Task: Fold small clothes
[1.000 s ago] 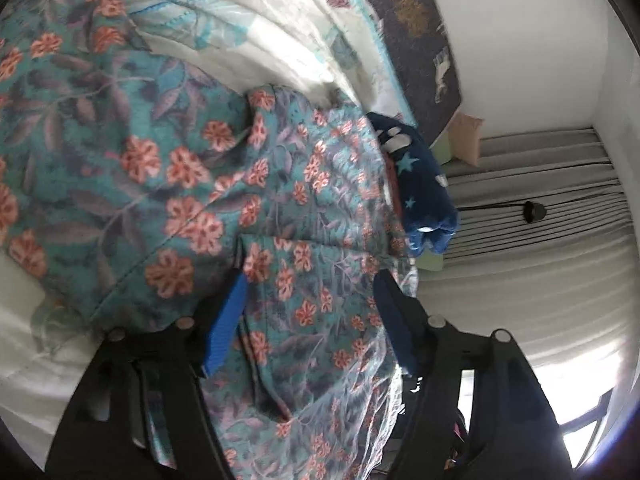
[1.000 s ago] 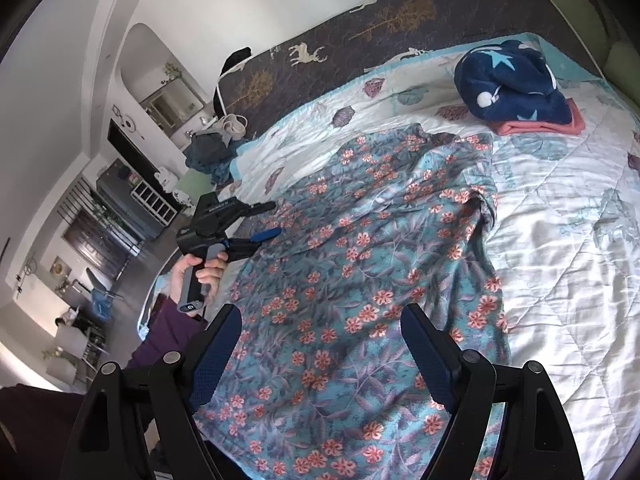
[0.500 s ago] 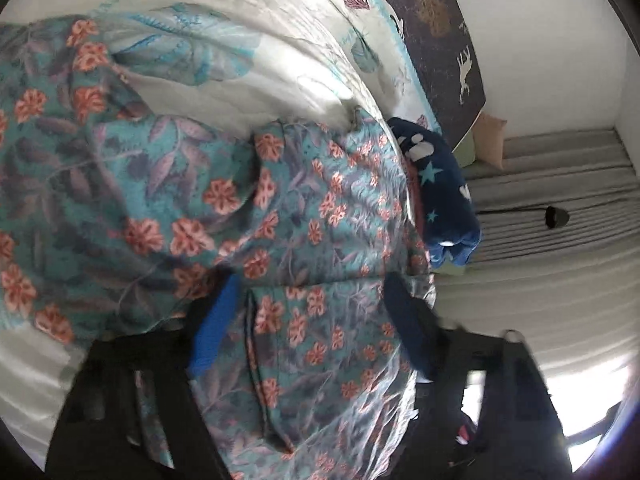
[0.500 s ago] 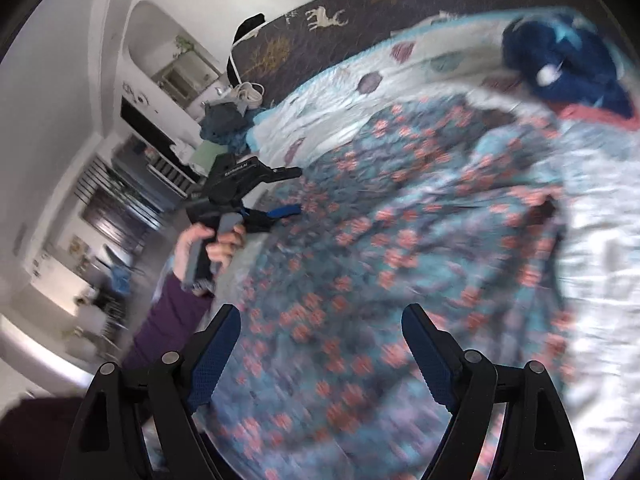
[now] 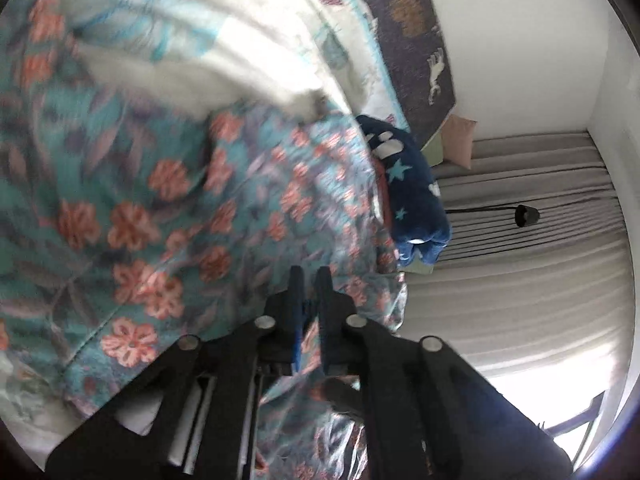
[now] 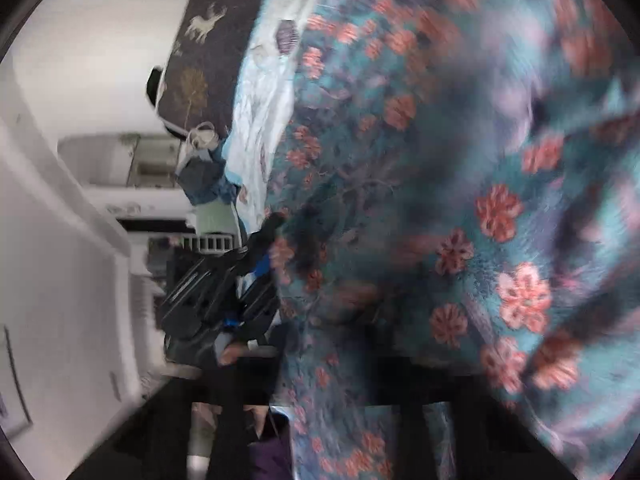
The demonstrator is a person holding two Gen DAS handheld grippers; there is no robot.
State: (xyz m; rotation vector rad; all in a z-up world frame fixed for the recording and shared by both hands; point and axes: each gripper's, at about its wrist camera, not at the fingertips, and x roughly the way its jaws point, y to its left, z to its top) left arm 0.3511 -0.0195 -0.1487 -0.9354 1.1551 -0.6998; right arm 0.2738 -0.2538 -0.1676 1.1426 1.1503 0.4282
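A teal garment with orange flowers (image 5: 168, 216) lies spread on the bed. My left gripper (image 5: 309, 280) is shut on the garment's edge, its two fingers nearly touching around the cloth. It also shows in the right wrist view (image 6: 264, 256), at the garment's left edge. In that blurred view the garment (image 6: 460, 200) fills most of the frame and drapes over my right gripper, hiding its fingers.
A white quilt with leaf prints (image 5: 224, 40) covers the bed. A folded navy star-print piece (image 5: 412, 192) lies at the far side. A dark headboard with deer (image 5: 408, 32) and grey curtains (image 5: 520, 280) stand behind. Shelves and furniture (image 6: 152, 168) stand left.
My left gripper has closed on the garment's edge. My right gripper has swung down close to the cloth, which now covers its fingers. Both views are blurred by motion.
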